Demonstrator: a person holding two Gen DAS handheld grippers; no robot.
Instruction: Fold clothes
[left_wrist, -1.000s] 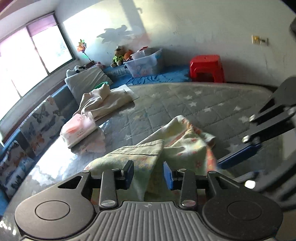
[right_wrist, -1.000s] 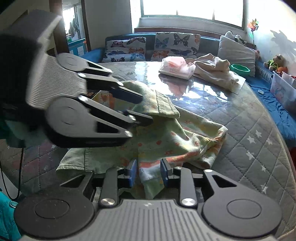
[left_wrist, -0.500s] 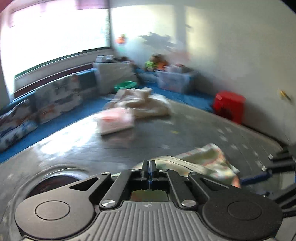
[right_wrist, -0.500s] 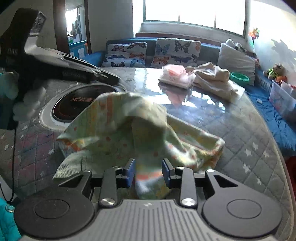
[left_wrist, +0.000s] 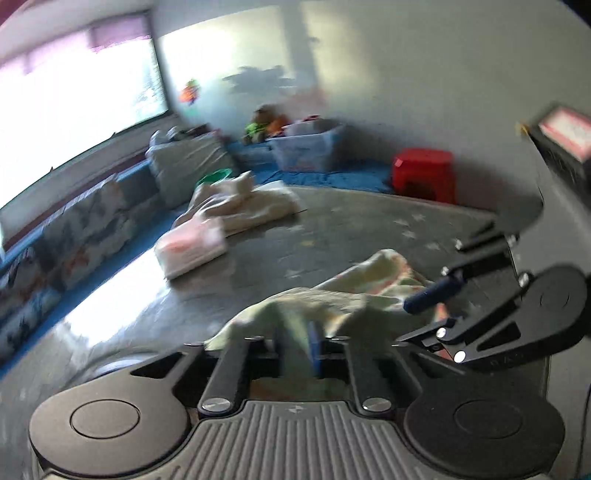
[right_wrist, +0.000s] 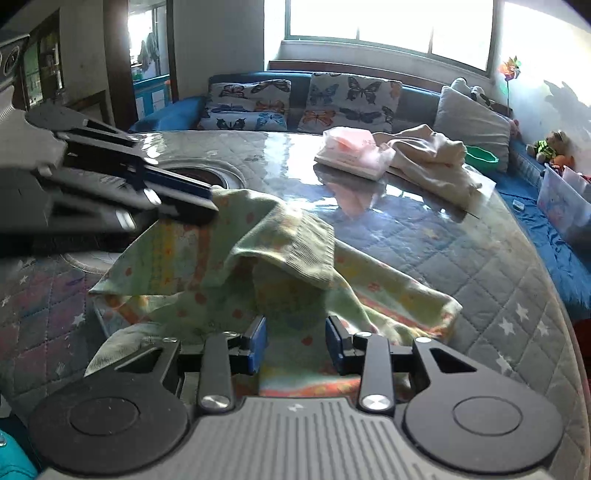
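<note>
The pale green cotton garment with small orange flowers (right_wrist: 280, 266) lies rumpled on my grey quilted star-print table cover (right_wrist: 498, 280), one corner lifted off it. My left gripper (left_wrist: 297, 341) is clamped on that raised edge, cloth pinched between its blue pads. My right gripper (right_wrist: 295, 341) stands spread, fabric lying loose between its fingers. Well beyond sit a pink plastic-wrapped packet (right_wrist: 352, 151) and a cream crumpled cloth (right_wrist: 428, 162) touching it, with butterfly cushions (right_wrist: 347, 99) behind.

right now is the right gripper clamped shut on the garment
No, the right gripper has its jaws standing apart, with the floral garment lying loosely between them.
</note>
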